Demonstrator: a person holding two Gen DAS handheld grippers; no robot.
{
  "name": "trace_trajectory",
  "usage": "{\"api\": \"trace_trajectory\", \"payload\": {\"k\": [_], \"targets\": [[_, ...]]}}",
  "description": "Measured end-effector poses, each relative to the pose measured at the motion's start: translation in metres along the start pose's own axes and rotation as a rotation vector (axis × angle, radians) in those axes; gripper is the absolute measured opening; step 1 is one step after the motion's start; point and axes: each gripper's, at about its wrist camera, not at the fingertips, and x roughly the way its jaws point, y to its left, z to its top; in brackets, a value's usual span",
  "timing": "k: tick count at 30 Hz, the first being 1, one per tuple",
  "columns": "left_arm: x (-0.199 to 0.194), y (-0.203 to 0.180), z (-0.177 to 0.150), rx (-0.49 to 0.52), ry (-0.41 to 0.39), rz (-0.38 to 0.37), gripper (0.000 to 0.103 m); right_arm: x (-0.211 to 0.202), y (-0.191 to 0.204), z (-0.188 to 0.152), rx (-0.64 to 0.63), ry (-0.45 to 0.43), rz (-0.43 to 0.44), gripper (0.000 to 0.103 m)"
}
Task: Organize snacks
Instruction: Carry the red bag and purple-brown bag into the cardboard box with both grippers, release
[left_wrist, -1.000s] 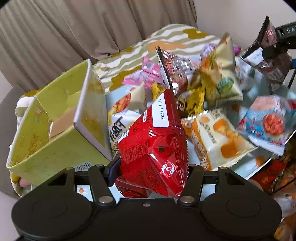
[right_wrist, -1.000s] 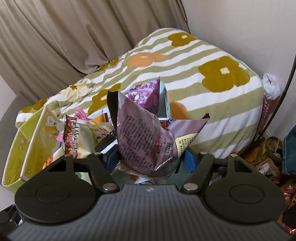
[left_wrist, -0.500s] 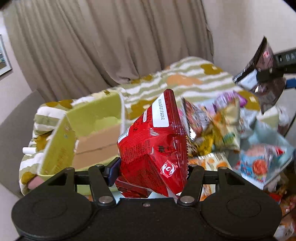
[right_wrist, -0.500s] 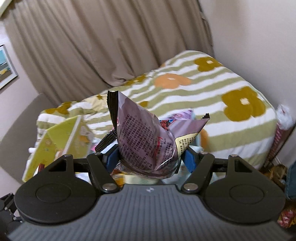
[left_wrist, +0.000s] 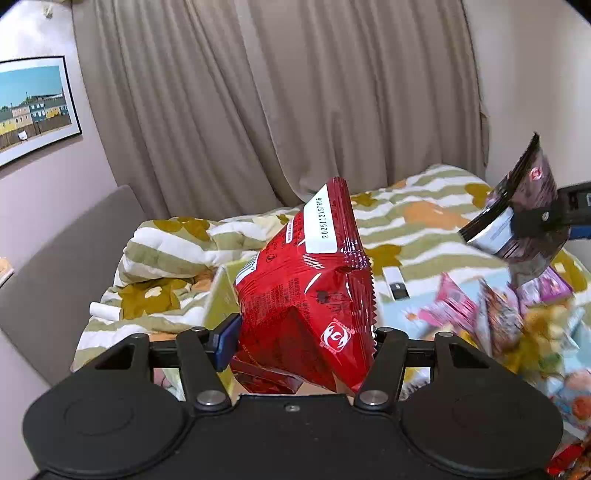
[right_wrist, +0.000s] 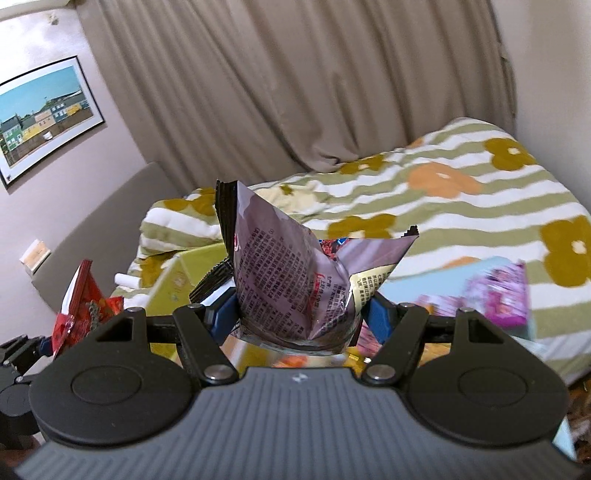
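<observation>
**Snack sorting: room and surface stock, both wrist views**

Left wrist view.
- Left tongs (left_wrist: 301, 341): clamped on red snack packet (left_wrist: 306, 295), held upright, white date label at its top edge.
- Behind the packet: yellow-green box (left_wrist: 221, 291), only an edge showing.
- Right edge: right tongs (left_wrist: 546, 218), gripping dark purple snack packet (left_wrist: 524, 206), held clear above the pile.
- Below that: loose snack pile (left_wrist: 509, 325), pink, brown and yellow wrappers, blurred, lying on a pale blue surface; kind of surface cannot be told.
- Beyond: bed with striped quilt (left_wrist: 406, 236), green and white with ochre and orange flowers, rumpled at left.
- Backdrop: beige curtain (left_wrist: 277, 92); framed picture (left_wrist: 33, 107) of coloured houses on pinkish wall; grey headboard (left_wrist: 66, 243) at left.

Right wrist view.
- Right tongs: closed on the dark purple packet, printed back facing the camera, crumpled between the blue pads.
- Far left: red packet in the left tongs, held above the bed's edge.
- Behind: the yellow-green box, partly hidden.
- Right: pink carton (right_wrist: 498, 295), blurred, on a pale blue panel.
- Quilt, curtain and framed picture again.
</observation>
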Motion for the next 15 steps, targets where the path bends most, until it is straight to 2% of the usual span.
{"api": "trace_trajectory", "payload": {"k": [8, 15], "targets": [[0.072, 0.059, 0.027, -0.036, 0.024, -0.064, 0.063, 0.085, 0.072, 0.024, -0.003, 0.025, -0.012, 0.085], [0.150, 0.081, 0.036, -0.044, 0.096, -0.140, 0.063, 0.155, 0.111, 0.037, 0.015, 0.055, -0.077, 0.086]]}}
